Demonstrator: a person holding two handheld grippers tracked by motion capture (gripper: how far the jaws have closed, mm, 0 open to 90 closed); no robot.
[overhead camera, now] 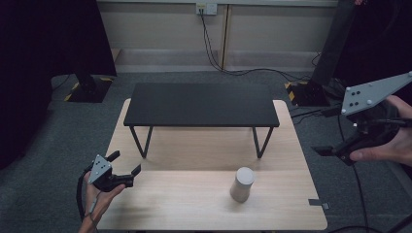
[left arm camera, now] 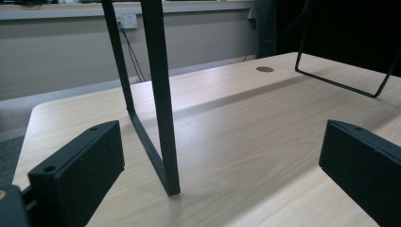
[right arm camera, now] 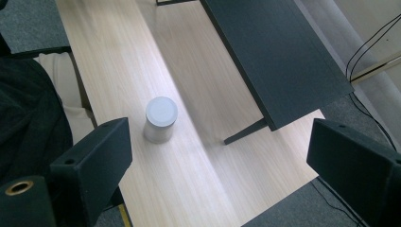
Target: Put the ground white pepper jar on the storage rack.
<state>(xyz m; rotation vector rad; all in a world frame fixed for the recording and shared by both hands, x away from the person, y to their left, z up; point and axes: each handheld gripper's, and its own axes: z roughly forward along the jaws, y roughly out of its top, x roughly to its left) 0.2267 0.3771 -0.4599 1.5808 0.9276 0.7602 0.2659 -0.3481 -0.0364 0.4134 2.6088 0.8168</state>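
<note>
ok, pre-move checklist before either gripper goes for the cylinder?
1. Left gripper open and holding nothing: ok, jaws apart above the table's left front.
2. Right gripper open and holding nothing: ok, jaws wide apart, held off the table's right edge.
3. Cylinder upright: ok, standing on the wooden table, lid up.
4. Space around cylinder: ok, nothing touching it; the black shelf stands farther back.
5. Shelf leg near left gripper: not ok, it stands close ahead between the jaws.
6. Cylinder contents or weight: cannot tell.
</note>
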